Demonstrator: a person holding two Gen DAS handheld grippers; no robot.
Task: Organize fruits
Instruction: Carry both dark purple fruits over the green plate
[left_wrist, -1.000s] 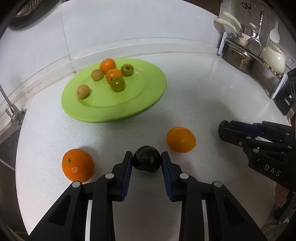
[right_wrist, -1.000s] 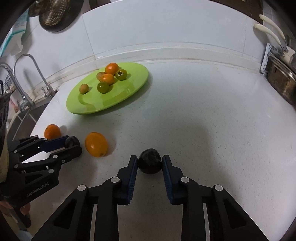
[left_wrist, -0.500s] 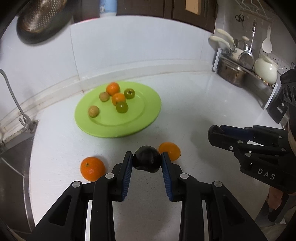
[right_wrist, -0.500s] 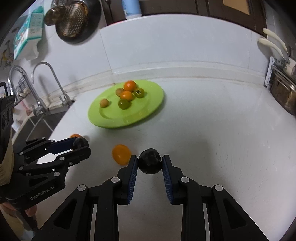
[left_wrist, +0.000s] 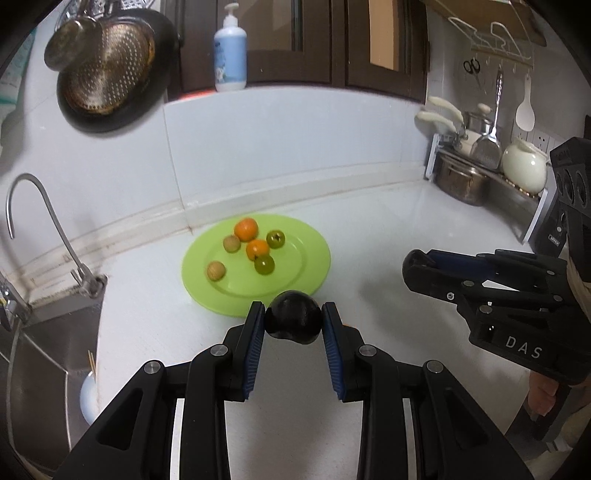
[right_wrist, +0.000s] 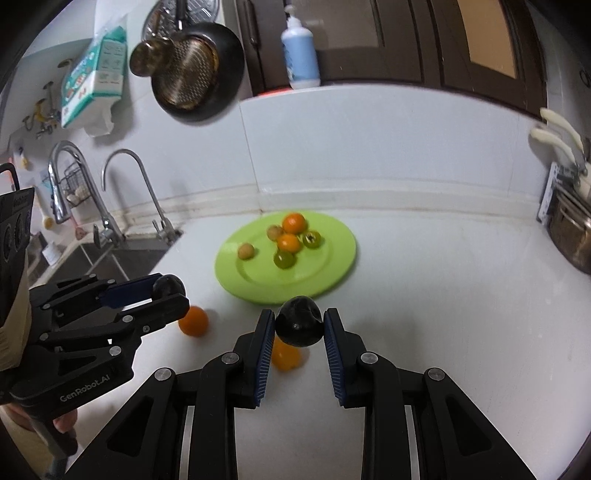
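My left gripper is shut on a dark round fruit, held in the air above the white counter. My right gripper is shut on a second dark fruit, also off the counter. Ahead of both lies a green plate with several small fruits: two orange, two green, two tan. Two oranges rest on the counter: one beside the left gripper's fingers, one partly hidden under my right jaws. In the left wrist view the right gripper is at the right; in the right wrist view the left gripper is at the left.
A sink with taps lies at the left. A dish rack with pots stands at the back right. A pan and strainer hang on the wall, and a soap bottle stands on the ledge.
Both grippers have risen from the counter with their dark fruits and tilted up, so the plate looks smaller and the wall, taps and cupboards have come into view.
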